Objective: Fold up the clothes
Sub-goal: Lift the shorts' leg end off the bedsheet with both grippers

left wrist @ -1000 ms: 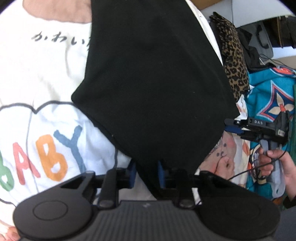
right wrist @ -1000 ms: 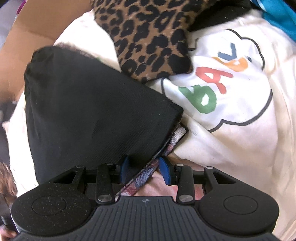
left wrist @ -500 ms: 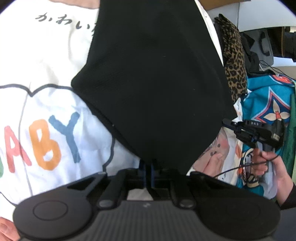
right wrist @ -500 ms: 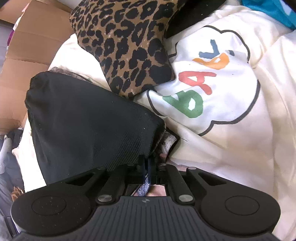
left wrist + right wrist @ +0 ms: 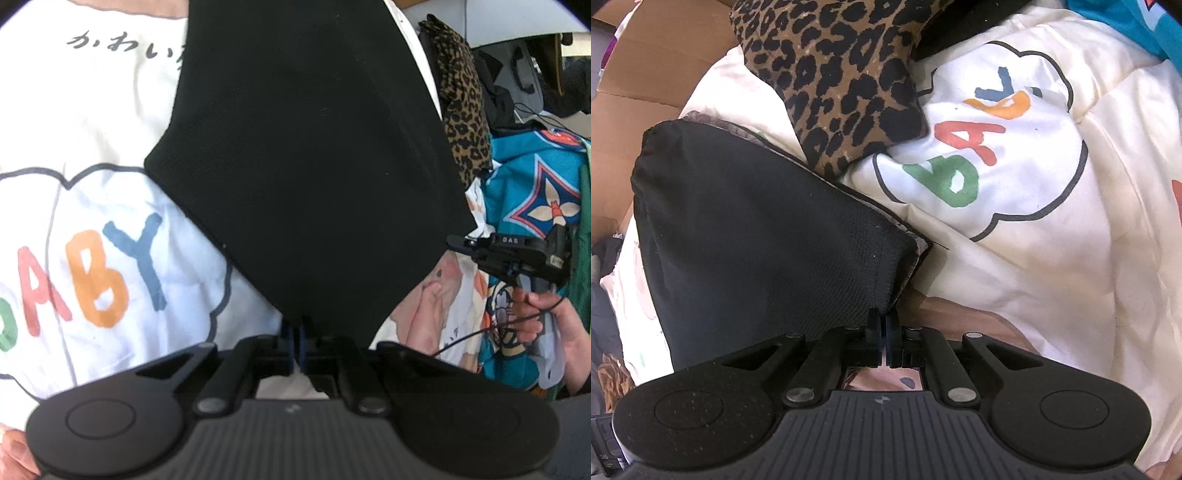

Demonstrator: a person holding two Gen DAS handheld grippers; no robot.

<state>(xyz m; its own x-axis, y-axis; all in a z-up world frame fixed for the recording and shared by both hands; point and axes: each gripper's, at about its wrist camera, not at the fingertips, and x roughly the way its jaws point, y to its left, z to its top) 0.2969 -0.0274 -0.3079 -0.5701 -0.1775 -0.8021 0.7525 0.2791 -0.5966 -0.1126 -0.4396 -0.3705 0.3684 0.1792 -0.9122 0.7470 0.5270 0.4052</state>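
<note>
The left gripper (image 5: 296, 332) and right gripper (image 5: 884, 334) each pinched a corner of the black cloth (image 5: 306, 155), which lay over the white sheet (image 5: 1052, 258), leopard cloth (image 5: 842, 74) touching its far edge.

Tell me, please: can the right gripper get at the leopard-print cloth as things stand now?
Probably not at once. The right gripper is shut on a corner of the black garment, so it is occupied. The leopard-print cloth lies uncovered just beyond on the cream BABY cloth; after letting go, the way looks free.

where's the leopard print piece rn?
Right wrist view: leopard-print garment at top centre, lying on the cream BABY-print fabric, just beyond the black garment. Left wrist view: far upper right.
</note>
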